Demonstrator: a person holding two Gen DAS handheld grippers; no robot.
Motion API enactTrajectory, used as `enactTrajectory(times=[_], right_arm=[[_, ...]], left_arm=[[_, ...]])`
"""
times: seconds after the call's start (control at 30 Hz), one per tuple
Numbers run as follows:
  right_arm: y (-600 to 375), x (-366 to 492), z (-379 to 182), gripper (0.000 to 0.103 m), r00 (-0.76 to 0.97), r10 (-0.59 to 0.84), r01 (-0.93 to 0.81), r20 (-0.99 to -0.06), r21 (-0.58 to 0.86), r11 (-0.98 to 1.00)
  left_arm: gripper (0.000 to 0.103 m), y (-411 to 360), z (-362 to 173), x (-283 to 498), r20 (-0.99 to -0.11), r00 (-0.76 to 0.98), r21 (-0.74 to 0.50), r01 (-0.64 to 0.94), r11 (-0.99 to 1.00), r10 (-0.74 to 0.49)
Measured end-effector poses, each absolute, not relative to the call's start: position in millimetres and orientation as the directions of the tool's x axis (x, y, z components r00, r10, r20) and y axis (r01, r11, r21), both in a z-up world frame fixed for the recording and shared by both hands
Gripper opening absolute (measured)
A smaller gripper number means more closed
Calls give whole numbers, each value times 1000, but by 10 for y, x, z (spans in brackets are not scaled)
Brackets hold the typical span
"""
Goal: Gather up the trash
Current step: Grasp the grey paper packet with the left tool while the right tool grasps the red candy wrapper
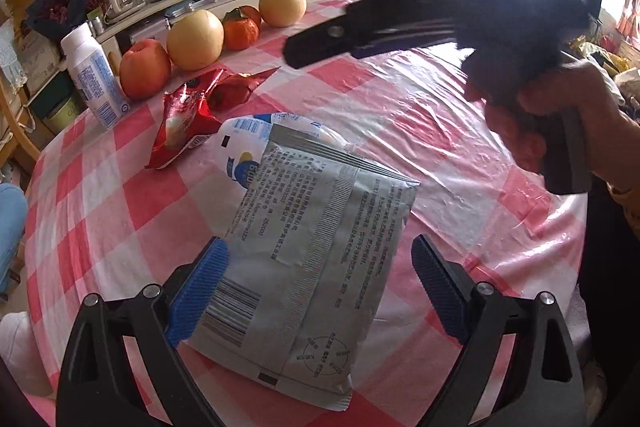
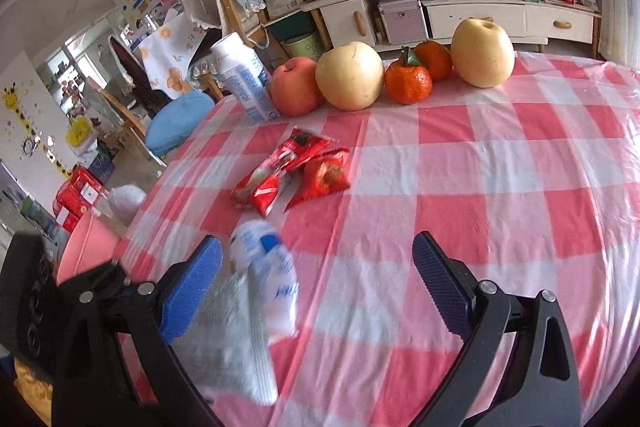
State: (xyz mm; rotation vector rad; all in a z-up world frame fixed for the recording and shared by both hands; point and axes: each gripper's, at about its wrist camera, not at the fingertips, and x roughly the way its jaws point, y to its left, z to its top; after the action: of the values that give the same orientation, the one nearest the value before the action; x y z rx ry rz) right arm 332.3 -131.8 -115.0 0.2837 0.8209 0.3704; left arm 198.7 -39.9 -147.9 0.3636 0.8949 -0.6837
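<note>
Glossy pink-checked plastic covers the bench (image 1: pixel 120 211), where a crinkled silver foil packet (image 1: pixel 316 247) printed with small unreadable text and a barcode lies between the left gripper's (image 1: pixel 320 267) spread blue ribbed pads, the right gripper (image 2: pixel 318 267) likewise apart.

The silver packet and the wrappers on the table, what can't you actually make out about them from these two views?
- Silver packet: the left wrist view shows only its printed back; the text is too small to read, and its front is hidden.
- Blue and white wrapper: mostly covered by the silver packet in the left wrist view, motion-blurred in the right wrist view.
- Red wrappers: crumpled, so empty or not is unclear.
</note>
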Motion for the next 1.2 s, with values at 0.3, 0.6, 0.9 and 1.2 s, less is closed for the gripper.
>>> enactTrajectory(times=[0.3, 0.6, 0.9, 1.2], right_arm=[[-1120, 3747, -1267, 94, 596, 436, -288, -674, 327, 900], [-1046, 4009, -1430, 82, 569, 431, -319, -700, 295, 901], [-915, 4068, -1470, 58, 558, 425, -354, -712, 258, 899], [-948, 4065, -1498, 37, 542, 436, -344, -719, 284, 895]], left_arm=[[93, -402, -1506, 2091, -815, 440, 18, 670, 742, -377], [95, -423, -1555, 2151, -818, 426, -10, 660, 752, -385], [96, -457, -1604, 2161, -814, 437, -17, 642, 767, -383], [90, -474, -1665, 2195, -811, 427, -74, 603, 794, -399]])
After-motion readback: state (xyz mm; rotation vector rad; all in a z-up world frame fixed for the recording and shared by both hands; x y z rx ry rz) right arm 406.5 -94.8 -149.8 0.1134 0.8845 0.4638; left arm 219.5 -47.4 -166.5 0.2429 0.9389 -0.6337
